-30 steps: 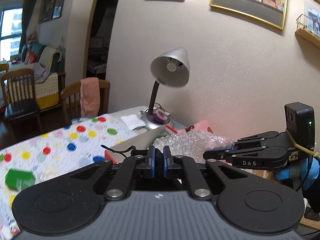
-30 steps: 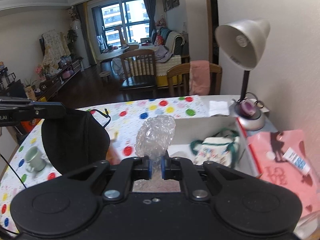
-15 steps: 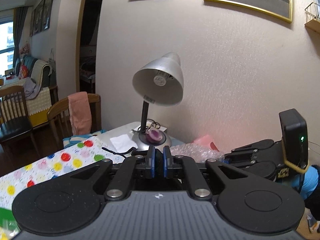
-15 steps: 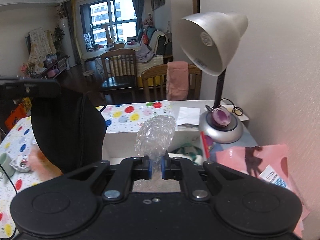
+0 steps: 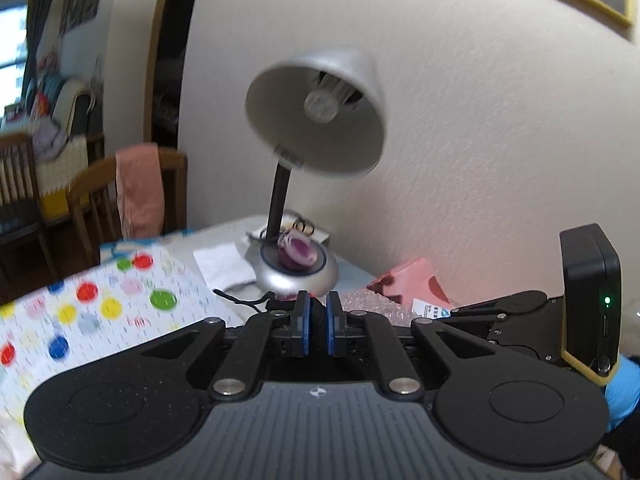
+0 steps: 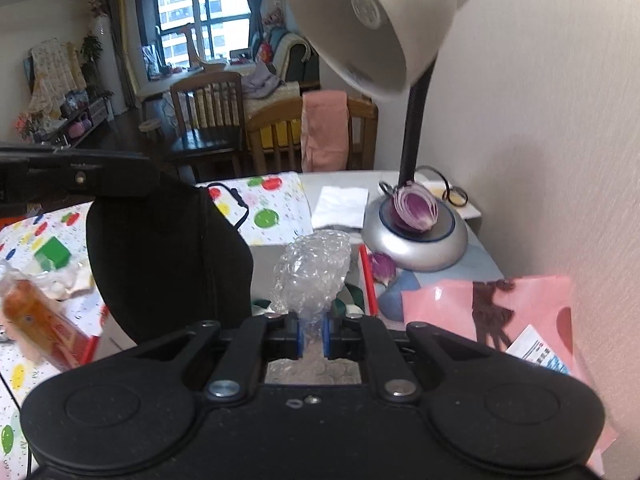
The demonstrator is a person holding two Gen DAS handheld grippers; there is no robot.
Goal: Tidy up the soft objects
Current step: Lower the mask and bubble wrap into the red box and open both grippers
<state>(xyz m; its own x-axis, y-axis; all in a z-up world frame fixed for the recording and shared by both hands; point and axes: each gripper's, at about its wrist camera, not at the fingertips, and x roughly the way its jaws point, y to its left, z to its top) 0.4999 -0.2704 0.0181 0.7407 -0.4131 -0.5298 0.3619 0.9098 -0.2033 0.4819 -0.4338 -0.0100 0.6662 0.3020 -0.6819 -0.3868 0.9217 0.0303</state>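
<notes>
Bubble wrap [image 6: 312, 272] is pinched between the closed jaws of the right gripper [image 6: 312, 336], bunched above them, over the tabletop's far corner by the lamp [image 6: 416, 236]. The left gripper [image 5: 318, 330] is clamped on a black mask [image 6: 168, 256], just left of the wrap. Both should probably be lowered steadily, clear of the lamp shade, before letting go.

Left gripper [image 5: 318, 330] clamped on black fabric [image 5: 318, 320]; silver desk lamp [image 5: 316, 120] ahead, right gripper [image 5: 516, 320] at right, bubble wrap [image 5: 372, 306] between.
</notes>
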